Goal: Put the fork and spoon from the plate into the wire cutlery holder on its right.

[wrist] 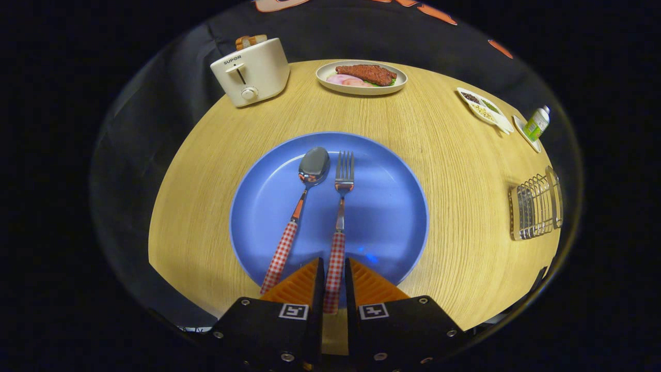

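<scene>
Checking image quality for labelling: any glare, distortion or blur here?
Gripper view: fisheye bends the table edge and squeezes the holder; light glints on the spoon bowl and plate; fork sharp, its handle between the gripper fingers.

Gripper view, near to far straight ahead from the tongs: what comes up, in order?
Tongs closed around the fork handle → blue plate with the fork lying on it → bare table → food plate at the far edge.
</scene>
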Demonstrator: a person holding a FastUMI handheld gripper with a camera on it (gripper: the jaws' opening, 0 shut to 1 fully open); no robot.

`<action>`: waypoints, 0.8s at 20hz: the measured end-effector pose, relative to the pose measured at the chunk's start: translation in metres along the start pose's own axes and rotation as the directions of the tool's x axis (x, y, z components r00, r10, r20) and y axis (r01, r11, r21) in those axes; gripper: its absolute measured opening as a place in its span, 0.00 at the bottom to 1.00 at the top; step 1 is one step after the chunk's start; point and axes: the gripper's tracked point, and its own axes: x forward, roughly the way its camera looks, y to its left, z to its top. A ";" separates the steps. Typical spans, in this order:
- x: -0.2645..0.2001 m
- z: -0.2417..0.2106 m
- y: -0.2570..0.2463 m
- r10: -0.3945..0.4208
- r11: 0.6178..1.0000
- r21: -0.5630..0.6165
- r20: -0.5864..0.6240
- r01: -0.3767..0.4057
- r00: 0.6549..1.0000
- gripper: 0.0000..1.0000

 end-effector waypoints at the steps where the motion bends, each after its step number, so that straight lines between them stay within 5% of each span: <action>1: 0.000 0.002 -0.002 -0.002 1.000 0.005 0.006 0.002 1.000 0.20; 5: -0.010 0.018 -0.011 -0.001 0.999 0.033 0.060 -0.001 0.998 0.09; 16: -0.068 0.053 -0.078 0.005 0.999 0.044 0.153 -0.012 0.988 0.09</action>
